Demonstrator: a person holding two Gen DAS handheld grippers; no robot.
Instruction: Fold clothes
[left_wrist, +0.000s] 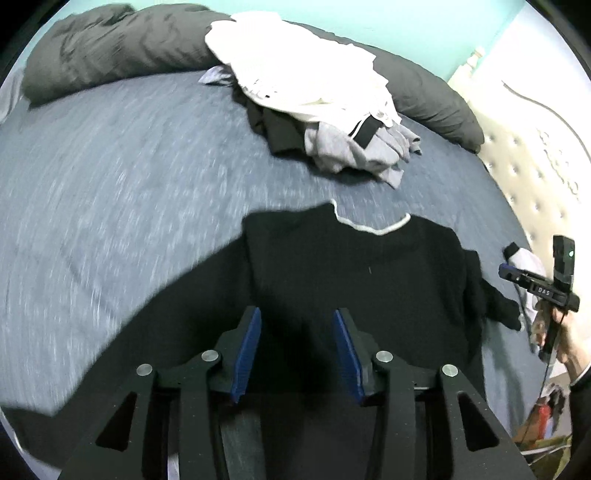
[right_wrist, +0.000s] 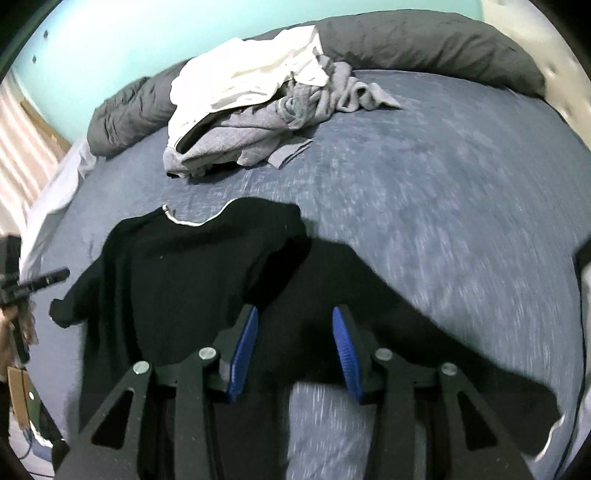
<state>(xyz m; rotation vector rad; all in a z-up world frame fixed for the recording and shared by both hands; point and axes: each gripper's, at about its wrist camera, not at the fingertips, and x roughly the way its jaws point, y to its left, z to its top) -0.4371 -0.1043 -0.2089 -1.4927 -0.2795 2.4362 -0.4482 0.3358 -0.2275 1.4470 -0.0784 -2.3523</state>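
Left tool (left_wrist: 297, 347): your jaws gape wide, nothing held, over the black shirt (left_wrist: 354, 266).
Right tool (right_wrist: 295, 347): same, wide open and empty, at the shirt's edge.
Shirt: flat on the bed (left_wrist: 110, 166), collar away from you, one sleeve spread.
Pile (right_wrist: 251, 110): white and grey clothes, rumpled, by the pillows.
Progress: shirt not folded; pile left.

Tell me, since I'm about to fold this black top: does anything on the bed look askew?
Yes. The black top lies unevenly: one sleeve is bunched beside the body rather than spread flat. Behind it, the pile of unfolded clothes sits in a heap. Both grippers are open, holding nothing.
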